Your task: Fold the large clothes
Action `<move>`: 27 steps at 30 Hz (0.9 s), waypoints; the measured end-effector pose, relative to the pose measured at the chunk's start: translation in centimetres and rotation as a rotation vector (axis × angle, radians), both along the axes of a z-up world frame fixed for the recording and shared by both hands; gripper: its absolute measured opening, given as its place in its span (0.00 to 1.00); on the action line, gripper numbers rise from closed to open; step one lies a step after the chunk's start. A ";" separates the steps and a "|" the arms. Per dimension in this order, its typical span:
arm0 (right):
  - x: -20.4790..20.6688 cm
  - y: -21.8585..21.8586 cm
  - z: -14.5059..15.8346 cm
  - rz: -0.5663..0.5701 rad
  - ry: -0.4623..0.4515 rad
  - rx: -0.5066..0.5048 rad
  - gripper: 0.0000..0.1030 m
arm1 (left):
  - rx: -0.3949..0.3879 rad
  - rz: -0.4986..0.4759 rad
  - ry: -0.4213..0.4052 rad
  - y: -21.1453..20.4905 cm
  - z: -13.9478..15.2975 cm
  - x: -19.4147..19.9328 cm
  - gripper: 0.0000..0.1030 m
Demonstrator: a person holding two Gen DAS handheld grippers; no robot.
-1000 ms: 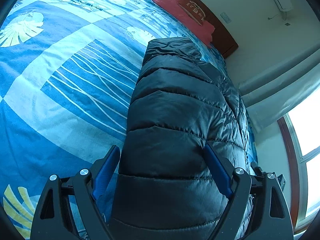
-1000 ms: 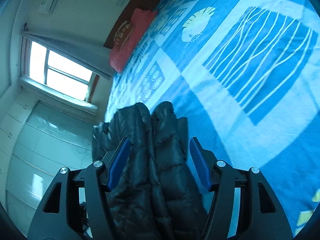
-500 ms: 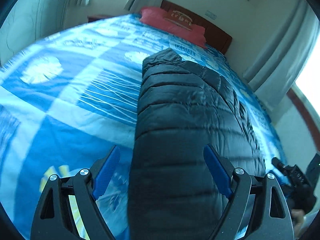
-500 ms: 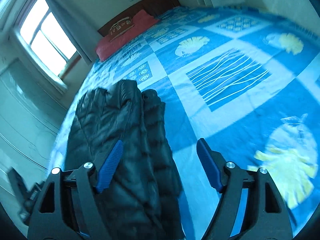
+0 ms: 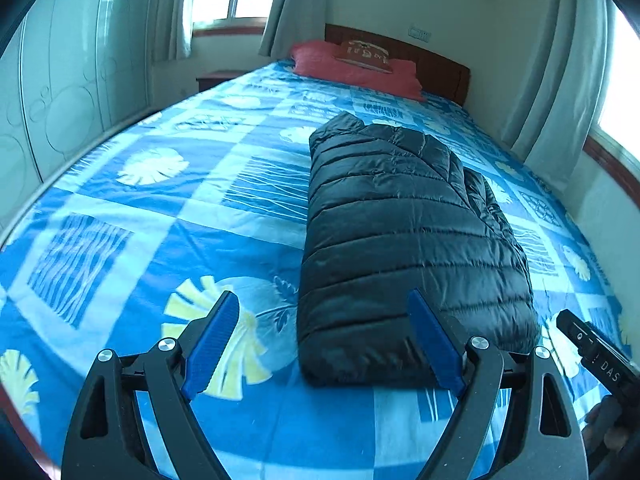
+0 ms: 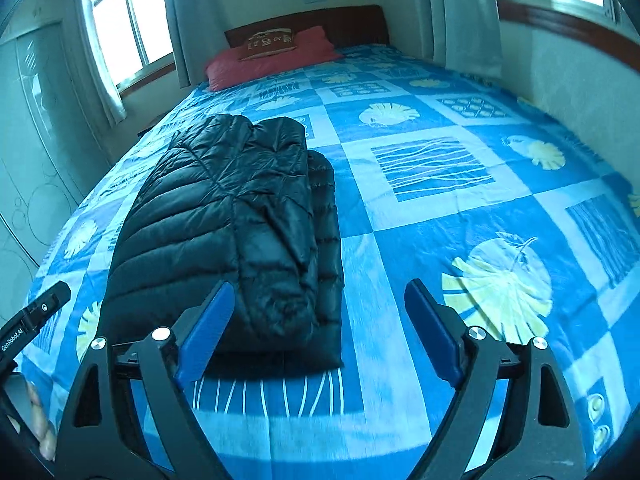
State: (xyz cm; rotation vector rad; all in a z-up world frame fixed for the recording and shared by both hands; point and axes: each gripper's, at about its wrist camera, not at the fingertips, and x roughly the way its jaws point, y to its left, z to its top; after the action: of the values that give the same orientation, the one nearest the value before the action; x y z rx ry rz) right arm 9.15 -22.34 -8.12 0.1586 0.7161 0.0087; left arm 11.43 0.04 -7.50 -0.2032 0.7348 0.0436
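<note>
A black quilted puffer jacket (image 5: pixel 404 240) lies folded into a long thick bundle on the blue patterned bed (image 5: pixel 160 240). It also shows in the right wrist view (image 6: pixel 232 220). My left gripper (image 5: pixel 324 344) is open and empty, held above the bed just before the jacket's near end. My right gripper (image 6: pixel 316 328) is open and empty, at the jacket's near right corner, not touching it. The other gripper's body shows at the edge of each view.
A red pillow (image 5: pixel 356 68) with a brown cushion lies at the wooden headboard (image 6: pixel 304 20). White wardrobe doors (image 5: pixel 52 92) stand left of the bed. Windows with curtains (image 6: pixel 124 32) are behind and to the right. A wall (image 6: pixel 580 80) runs along the bed's right side.
Both grippers have drawn back and lifted away from the jacket, which they straddled a second ago. The views have levelled out and the folded jacket lies still on the bed.
</note>
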 end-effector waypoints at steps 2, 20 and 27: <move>-0.9 0.5 0.4 0.002 -0.013 -0.013 0.84 | 0.014 0.005 -0.009 -0.3 0.3 -0.7 0.83; -3.6 2.6 2.9 0.034 -0.089 -0.071 0.85 | 0.073 -0.013 -0.045 -1.6 1.7 -3.4 0.83; -3.6 3.0 2.7 0.041 -0.084 -0.074 0.85 | 0.070 -0.011 -0.039 -1.5 1.5 -3.5 0.83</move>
State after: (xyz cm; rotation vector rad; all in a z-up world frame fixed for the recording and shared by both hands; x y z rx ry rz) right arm 5.60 -19.29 -5.41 0.0724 0.6352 0.0279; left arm 7.95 -1.51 -6.05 -0.1325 0.6940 0.0545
